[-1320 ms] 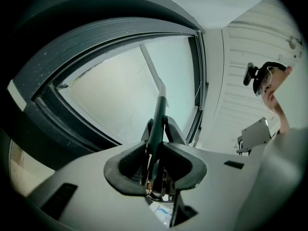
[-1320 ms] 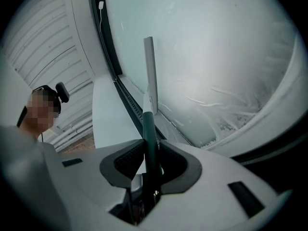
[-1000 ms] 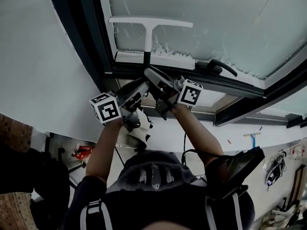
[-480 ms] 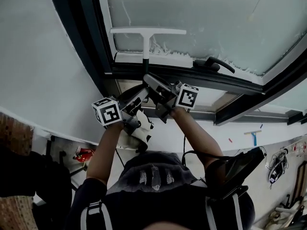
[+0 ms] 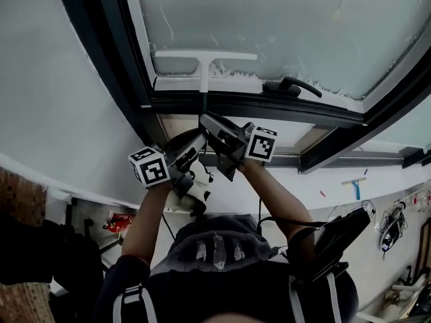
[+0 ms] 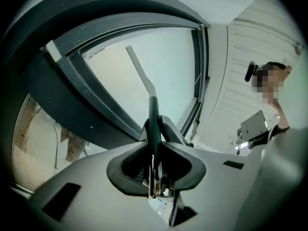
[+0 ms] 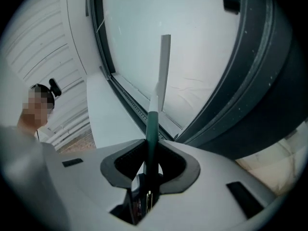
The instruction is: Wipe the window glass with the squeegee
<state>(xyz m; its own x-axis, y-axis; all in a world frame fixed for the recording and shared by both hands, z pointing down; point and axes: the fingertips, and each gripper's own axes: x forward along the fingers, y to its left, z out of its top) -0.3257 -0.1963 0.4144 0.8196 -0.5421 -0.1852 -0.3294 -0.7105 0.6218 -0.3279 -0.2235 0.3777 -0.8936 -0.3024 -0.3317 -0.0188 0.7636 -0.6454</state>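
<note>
White squeegee (image 5: 205, 56), dark-green handle (image 7: 151, 126); black window frame (image 5: 236, 104).

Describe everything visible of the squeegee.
The squeegee is T-shaped: a long white bar, a white neck and a dark green handle, plastic by the look. The bar lies against the glass low on the pane, just above white foam. The left gripper and right gripper both clamp the handle; the right jaws have just been closing.

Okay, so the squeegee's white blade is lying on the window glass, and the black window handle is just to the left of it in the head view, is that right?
Not quite. The squeegee's white blade does lie on the glass, but the black window handle is just to its right, not its left, as the head view shows.
</note>
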